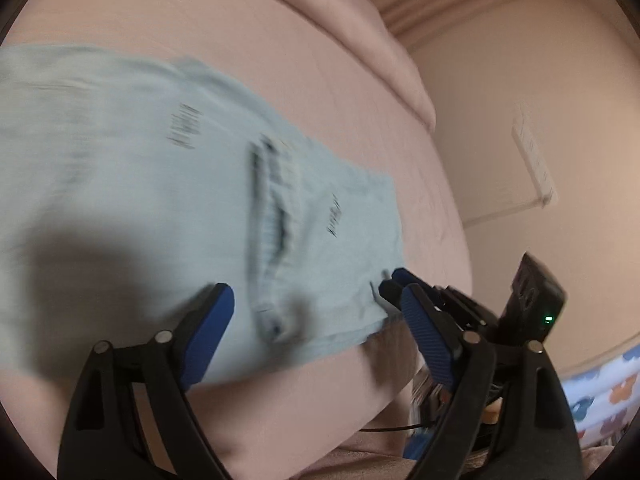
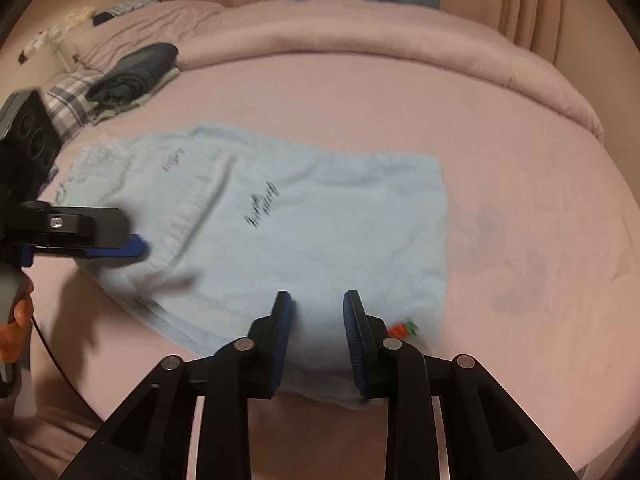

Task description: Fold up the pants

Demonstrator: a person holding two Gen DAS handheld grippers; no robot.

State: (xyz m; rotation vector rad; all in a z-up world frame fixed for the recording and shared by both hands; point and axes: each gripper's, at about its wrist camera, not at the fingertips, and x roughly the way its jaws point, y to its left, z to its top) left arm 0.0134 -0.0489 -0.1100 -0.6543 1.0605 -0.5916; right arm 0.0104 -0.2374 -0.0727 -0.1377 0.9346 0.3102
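The pants (image 2: 280, 236) lie flat on the pink bed (image 2: 400, 92), pale blue and already doubled into a rough rectangle, with small dark print marks on the upper layer. They look like light, soft cloth: they will likely sag and drape when lifted, slide easily over the sheet, and keep a crease only loosely. A corner or a folded edge seems the best hold, pinched through all layers so the lower one does not slip out.

The left gripper (image 1: 316, 300) hovers over the near edge of the pants with its jaws spread wide; no cloth sits between the pads, though blur makes contact hard to judge. The right gripper (image 2: 318, 300) is above the near edge of the pants, its jaws narrowed but with a visible gap; they straddle the cloth without clearly pinching it.

The left wrist view shows the end of the pants with a dark-edged seam or opening (image 1: 276, 208), and the right gripper's blue tips just beside that corner. It also shows a white wall panel (image 1: 534, 156) beyond the bed. The right wrist view gives the whole outline of the pants, a stack of dark folded clothes (image 2: 132, 72) far behind the pants near the pillows, and a small orange and green item (image 2: 404, 329) just beside the near edge of the pants.
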